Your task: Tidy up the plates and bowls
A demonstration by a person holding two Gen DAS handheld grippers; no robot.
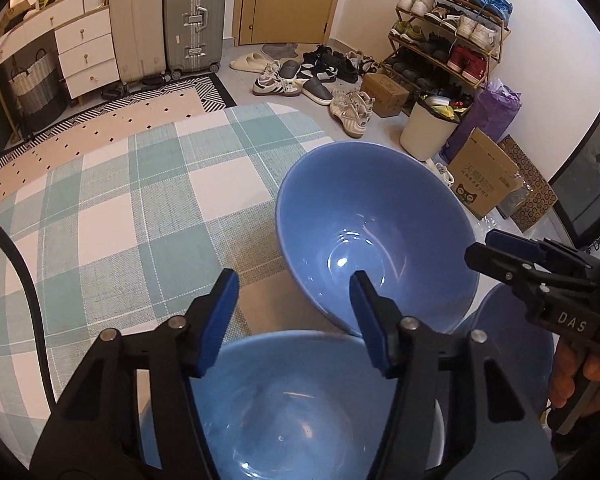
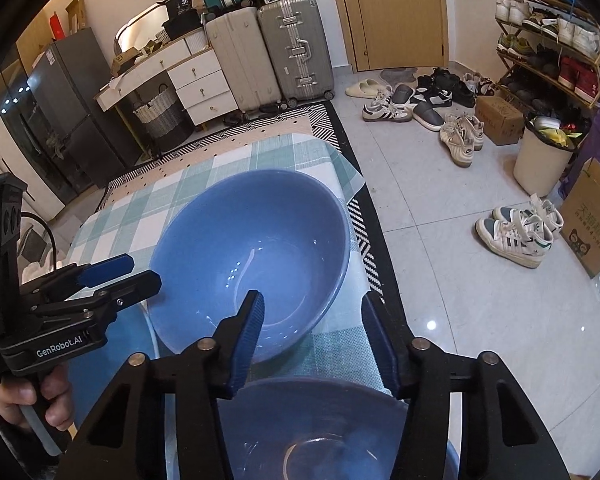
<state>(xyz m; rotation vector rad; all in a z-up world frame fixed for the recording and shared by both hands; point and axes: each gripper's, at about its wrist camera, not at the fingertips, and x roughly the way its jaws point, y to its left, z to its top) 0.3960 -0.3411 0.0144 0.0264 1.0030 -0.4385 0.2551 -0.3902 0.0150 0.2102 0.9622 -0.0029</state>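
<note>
Left wrist view: left gripper [image 1: 294, 300] fingers stand apart, straddling the near blue bowl's [image 1: 284, 408] far rim without pressing; a second bowl [image 1: 380, 232] sits tilted beyond on the checked counter [image 1: 120, 208]. Right wrist view: right gripper [image 2: 312, 330] fingers apart over another bowl's [image 2: 320, 420] rim.

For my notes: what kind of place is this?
Probably the entry area of a home: a shoe rack by the door, suitcases, and a checked-cloth table with blue bowls.

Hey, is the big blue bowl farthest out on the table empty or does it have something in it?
Empty: the far blue bowl shows only bare glazed bottom with light glints.
</note>
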